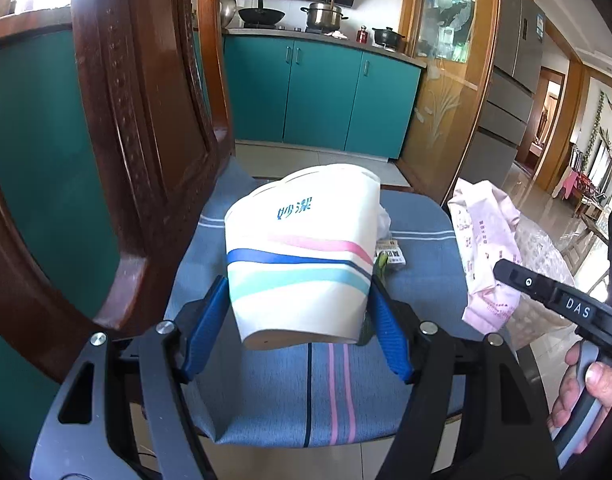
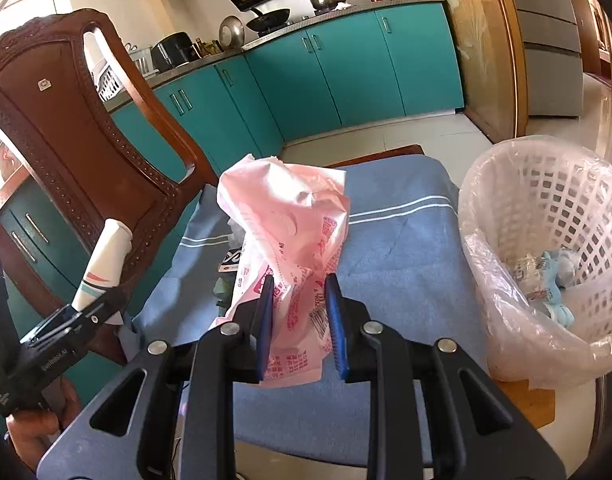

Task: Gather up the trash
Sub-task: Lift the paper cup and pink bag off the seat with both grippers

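Holding up two pieces of rubbish over a cushioned chair seat [image 2: 402, 240], a person works in a kitchen of teal cabinets [image 1: 326, 92] and pale glossy floor tiles. The seat pad is blue woven cloth crossed by thin white, pink and dark stripes, set on a carved, dark reddish wooden chair [image 2: 74, 120] whose back is edged with a beaded trim.

The left claw [image 1: 300, 312] has its blue ribbed pads pressed on either side of a flattened white paper packet [image 1: 302, 256], printed with blue characters and curving bands of pink, navy and turquoise; the packet is stiff, smooth and tapers toward the pads. Behind it on the cushion lie a small printed label and a scrap of clear film, too small to make out further.

The right claw [image 2: 300, 320] is clamped on a crumpled pink plastic wrapper [image 2: 290, 248], thin, creased and covered in red print, hanging above the seat.

Just beside the chair's right edge stands a white latticed plastic bin [image 2: 554, 200], lined with a translucent bag; pale blue and printed scraps lie in its bottom.

Along the far worktop [image 2: 346, 10] sit a steel pot, a black wok, a dark lidded casserole and a small red can beneath a black extractor hood. A grey refrigerator [image 1: 514, 72] stands at the right.
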`<action>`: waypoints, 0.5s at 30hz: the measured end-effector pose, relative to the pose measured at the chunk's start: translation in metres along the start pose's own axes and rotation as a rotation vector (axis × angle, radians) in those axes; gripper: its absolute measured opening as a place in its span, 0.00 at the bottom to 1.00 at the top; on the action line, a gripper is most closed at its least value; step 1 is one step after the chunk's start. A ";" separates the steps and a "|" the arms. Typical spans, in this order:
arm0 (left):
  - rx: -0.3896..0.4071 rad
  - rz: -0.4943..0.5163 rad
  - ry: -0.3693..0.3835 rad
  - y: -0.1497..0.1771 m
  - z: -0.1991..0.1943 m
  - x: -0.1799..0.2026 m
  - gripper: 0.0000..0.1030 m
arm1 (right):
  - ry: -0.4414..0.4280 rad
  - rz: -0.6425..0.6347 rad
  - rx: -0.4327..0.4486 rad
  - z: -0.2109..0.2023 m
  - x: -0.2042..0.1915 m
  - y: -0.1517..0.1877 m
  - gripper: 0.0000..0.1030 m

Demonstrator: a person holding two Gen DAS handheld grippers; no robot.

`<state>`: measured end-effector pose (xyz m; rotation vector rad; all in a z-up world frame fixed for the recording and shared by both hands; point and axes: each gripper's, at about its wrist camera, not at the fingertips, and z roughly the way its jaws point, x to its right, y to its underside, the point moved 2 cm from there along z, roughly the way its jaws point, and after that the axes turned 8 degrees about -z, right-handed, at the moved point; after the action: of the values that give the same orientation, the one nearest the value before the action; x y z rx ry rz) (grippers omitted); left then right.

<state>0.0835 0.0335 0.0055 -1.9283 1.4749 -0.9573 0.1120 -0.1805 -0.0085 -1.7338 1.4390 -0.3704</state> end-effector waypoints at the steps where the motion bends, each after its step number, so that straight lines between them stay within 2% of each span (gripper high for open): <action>1: 0.000 0.001 -0.002 0.001 0.000 0.001 0.67 | 0.002 -0.006 -0.004 0.000 0.000 0.000 0.25; 15: -0.006 0.014 -0.025 0.002 0.009 0.004 0.67 | -0.017 -0.017 -0.028 0.004 -0.005 0.001 0.25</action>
<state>0.0904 0.0288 -0.0004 -1.9248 1.4769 -0.9205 0.1126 -0.1738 -0.0105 -1.7689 1.4240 -0.3453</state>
